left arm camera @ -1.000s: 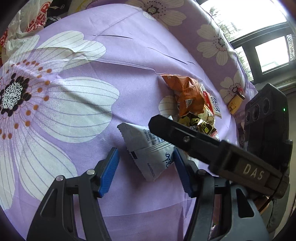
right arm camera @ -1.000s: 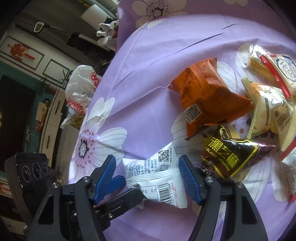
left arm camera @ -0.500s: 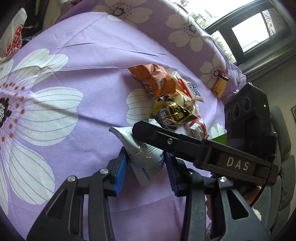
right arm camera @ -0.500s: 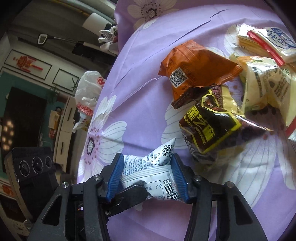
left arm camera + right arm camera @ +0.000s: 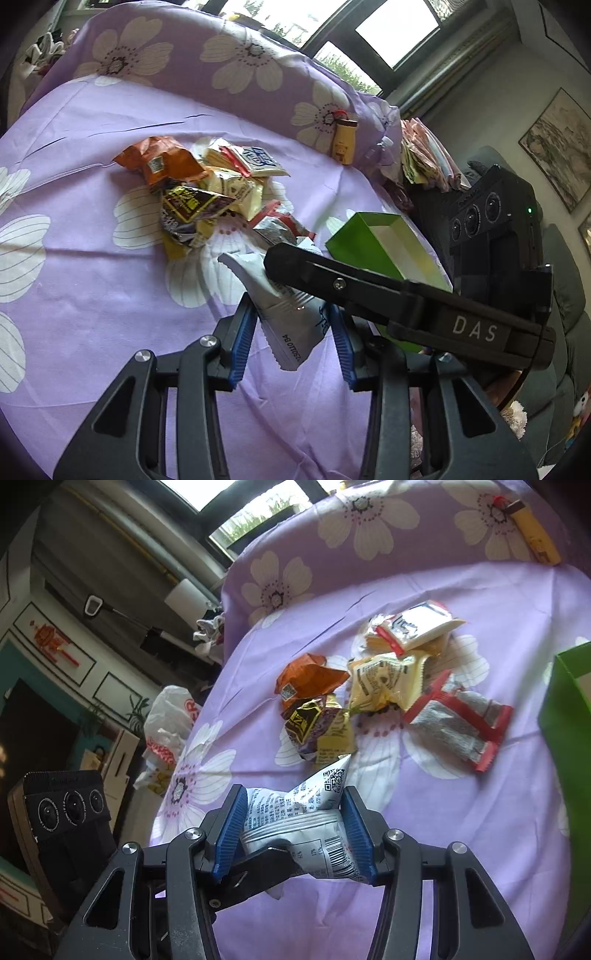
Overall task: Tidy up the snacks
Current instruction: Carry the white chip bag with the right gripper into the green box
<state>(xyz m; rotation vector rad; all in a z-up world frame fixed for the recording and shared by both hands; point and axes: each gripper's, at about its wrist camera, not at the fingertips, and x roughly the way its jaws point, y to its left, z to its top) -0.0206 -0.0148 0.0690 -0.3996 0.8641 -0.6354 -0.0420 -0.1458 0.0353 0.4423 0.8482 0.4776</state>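
A lilac cloth (image 5: 110,332) printed with big white flowers covers the surface, rising into a fold at the far side. From the left-hand view, windows (image 5: 391,33) sit around 1 o'clock and framed pictures (image 5: 557,147) hang on the wall at 3 o'clock. The right-hand view shows the other side of the room instead: a teal doorway and a white plastic bag (image 5: 170,727) with red print at 9 o'clock.

The snack pile (image 5: 207,192) lies mid-cloth: an orange packet (image 5: 159,162), a black-and-yellow triangular one (image 5: 188,203), pale yellow ones, and a silver packet with red edges (image 5: 458,727). A small yellow bottle-like thing (image 5: 345,140) rests against the fold at 1 o'clock; I can't make out what it is.

Both claws grip one white packet (image 5: 291,325), with nothing else touching it as far as I can see. The left claw (image 5: 291,336) is narrow, its blue pads pressed on the end showing a serrated edge. The right claw (image 5: 291,830) is clamped on the other end, squeezing the packet so the barcode and QR code bulge upward.

Only the left view shows the open green box (image 5: 373,247) whole, white inside, near the cloth's right edge at 3 o'clock; the right view catches just its green wall (image 5: 565,716).
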